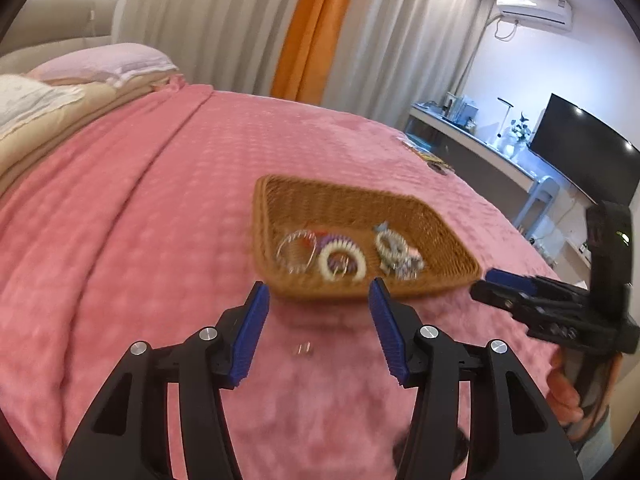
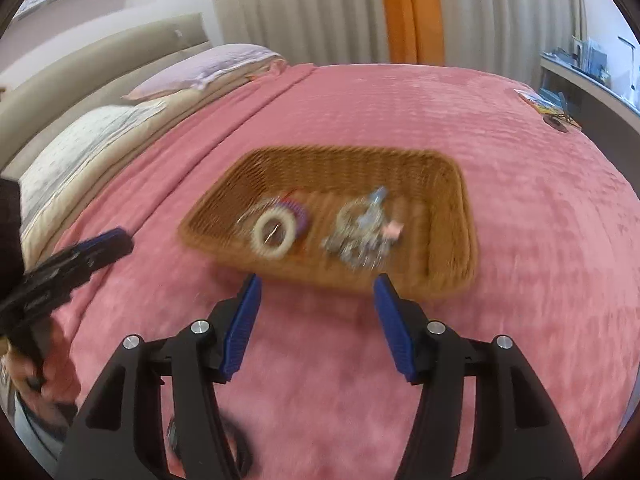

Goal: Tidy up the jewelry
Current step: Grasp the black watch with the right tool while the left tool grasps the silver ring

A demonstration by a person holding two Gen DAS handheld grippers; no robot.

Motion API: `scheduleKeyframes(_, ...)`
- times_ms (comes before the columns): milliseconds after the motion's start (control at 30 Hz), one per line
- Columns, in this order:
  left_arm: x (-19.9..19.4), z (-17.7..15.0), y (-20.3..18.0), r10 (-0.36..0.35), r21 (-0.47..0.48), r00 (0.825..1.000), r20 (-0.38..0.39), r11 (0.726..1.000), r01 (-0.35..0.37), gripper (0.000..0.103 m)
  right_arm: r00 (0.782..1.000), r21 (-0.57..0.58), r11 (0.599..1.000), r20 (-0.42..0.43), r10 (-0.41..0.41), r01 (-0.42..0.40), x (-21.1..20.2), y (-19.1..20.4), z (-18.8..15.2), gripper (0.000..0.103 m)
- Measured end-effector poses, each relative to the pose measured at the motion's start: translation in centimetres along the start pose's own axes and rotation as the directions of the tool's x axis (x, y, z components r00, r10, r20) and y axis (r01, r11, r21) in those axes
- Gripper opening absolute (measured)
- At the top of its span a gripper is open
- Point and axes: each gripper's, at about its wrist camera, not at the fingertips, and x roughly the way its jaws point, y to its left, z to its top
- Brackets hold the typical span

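While most jewelry sits in wicker basket (image 1: 362,204), small earring-like piece (image 1: 303,348) lies loose on pink blanket (image 1: 140,220), near side of basket. Left gripper (image 1: 318,308) fingers apart, empty, directly above it. Right gripper (image 2: 316,304) fingers apart, empty. Likely step: last pickup. Next: descend, fine pinch on tiny target, drop in basket.

We see open pink blanket (image 1: 120,240) around the wicker basket (image 1: 440,232), whose raised rim blocks a low approach to the jewelry heaped along its near side. The far half of the basket floor lies bare. Small metal pieces (image 1: 303,348) lie on the blanket between our left gripper (image 1: 318,292) fingers.
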Motion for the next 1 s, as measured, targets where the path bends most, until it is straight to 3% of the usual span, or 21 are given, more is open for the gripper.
scheduleKeyframes(233,-0.7,-3.3,0.8,0.012,-0.039,0.999,-0.031,0.999,-0.014,0.05,0.995,-0.015,0.999,-0.095,0.034,-0.036,-0.1,2.2,-5.6,0.053)
scheduleKeyframes(367,-0.1,-4.4,1.5,0.028,-0.056,0.998,-0.059,0.998,-0.031,0.05,0.988,-0.02,0.998,-0.148,0.05,-0.054,1.0,3.0,-7.2,0.039)
scheduleKeyframes(567,2.1,-5.4,1.6,-0.016,-0.038,0.987,-0.157,0.999,0.01,0.049,0.978,-0.04,0.996,-0.197,0.072,-0.081,2.5,3.9,-8.4,0.034)
scheduleKeyframes(733,4.4,-4.8,0.9,0.03,0.037,0.979,-0.201,0.999,-0.023,0.049,0.969,-0.068,0.993,-0.234,0.076,-0.095,3.8,4.6,-8.1,0.029)
scheduleKeyframes(800,5.3,-4.3,0.9,0.036,0.061,0.977,-0.21,0.998,-0.024,0.049,0.968,-0.073,0.991,-0.235,0.088,-0.108,3.7,4.8,-8.0,0.016)
scheduleKeyframes(1000,7.4,-4.5,0.0,0.099,0.187,0.962,-0.254,0.981,-0.052,0.049,0.98,-0.042,0.996,-0.185,0.066,-0.075,3.1,3.1,-7.5,0.012)
